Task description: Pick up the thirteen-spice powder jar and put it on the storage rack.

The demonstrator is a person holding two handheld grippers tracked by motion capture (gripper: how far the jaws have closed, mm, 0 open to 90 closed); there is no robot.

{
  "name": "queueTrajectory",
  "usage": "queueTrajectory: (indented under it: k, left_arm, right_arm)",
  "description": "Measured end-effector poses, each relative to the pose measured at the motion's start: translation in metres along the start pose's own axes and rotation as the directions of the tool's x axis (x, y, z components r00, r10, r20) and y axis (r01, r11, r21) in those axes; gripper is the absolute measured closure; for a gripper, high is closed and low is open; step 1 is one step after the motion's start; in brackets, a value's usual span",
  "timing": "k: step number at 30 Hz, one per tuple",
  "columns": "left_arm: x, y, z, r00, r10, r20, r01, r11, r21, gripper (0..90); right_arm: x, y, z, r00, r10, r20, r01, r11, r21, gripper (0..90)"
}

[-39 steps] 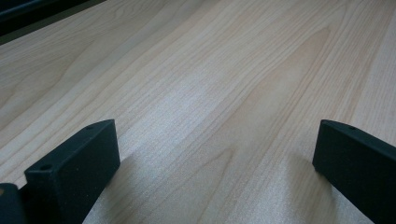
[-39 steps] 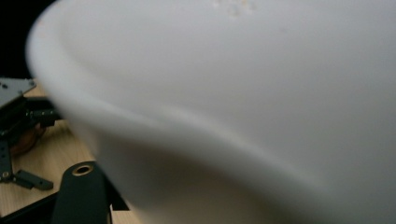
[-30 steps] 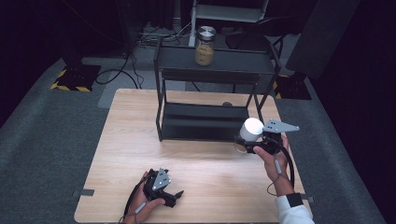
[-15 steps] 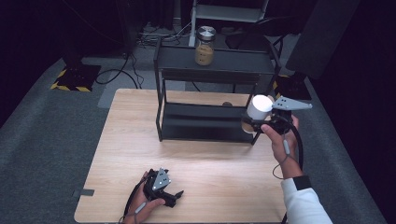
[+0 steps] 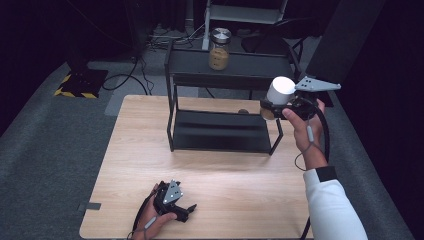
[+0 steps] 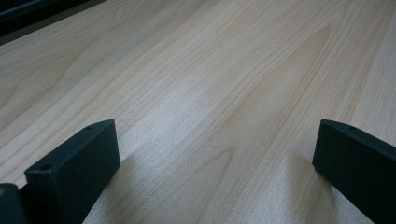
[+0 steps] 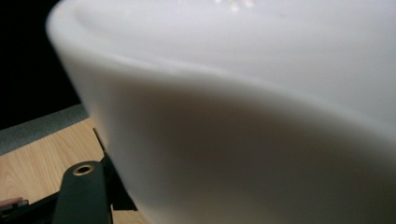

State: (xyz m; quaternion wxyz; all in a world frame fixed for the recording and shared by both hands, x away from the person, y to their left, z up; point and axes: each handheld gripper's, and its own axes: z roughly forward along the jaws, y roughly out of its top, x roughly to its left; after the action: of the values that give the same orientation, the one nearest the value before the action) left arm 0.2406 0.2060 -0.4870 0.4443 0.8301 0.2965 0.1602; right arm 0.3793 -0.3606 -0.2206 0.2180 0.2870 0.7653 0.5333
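Note:
My right gripper (image 5: 273,104) is shut on a white container (image 5: 280,89) and holds it in the air at the right end of a black two-tier rack (image 5: 225,67), about level with the top shelf. In the right gripper view the white container (image 7: 243,116) sits very close to the camera, with one black finger (image 7: 81,196) at the lower left. My left gripper (image 5: 182,209) rests near the table's front edge. Its fingers (image 6: 74,172) stand wide apart over bare wood, with nothing between them.
A glass jar with a metal lid and tan contents (image 5: 219,49) stands on the rack's top shelf. The rack stands at the back of the wooden table (image 5: 225,190). A small brown object (image 5: 243,111) lies behind the lower shelf. Cables and a metal stand lie on the floor beyond.
My right gripper has lifted the white container up and away from the table, toward the rack's upper right end. The left gripper has stayed where it was.

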Motion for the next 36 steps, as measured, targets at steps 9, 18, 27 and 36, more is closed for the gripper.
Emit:
queueTrajectory:
  k: [9,18,27,36]
  left_arm:
    - [0.000,0.000,0.000,1.0000,0.000,0.001,0.000,1.0000,0.000,0.3]
    - [0.001,0.000,0.000,1.0000,0.000,0.002,0.000,1.0000,0.000,0.3]
    - [0.001,0.000,0.000,1.0000,0.000,0.003,0.000,1.0000,0.000,0.3]
    - [0.001,0.000,0.000,1.0000,0.001,0.003,-0.001,1.0000,0.000,0.3]
  right_arm:
    - [-0.010,0.020,0.007,0.9999,0.011,-0.003,-0.011,1.000,-0.013,29.7]
    - [-0.017,0.034,0.009,0.9998,0.018,-0.004,-0.018,0.999,-0.037,29.7]
    - [-0.023,0.051,0.014,0.9991,0.034,0.024,-0.033,0.998,-0.046,29.7]
    - [-0.027,0.065,0.020,0.9970,0.036,0.069,-0.033,0.998,-0.046,29.8]
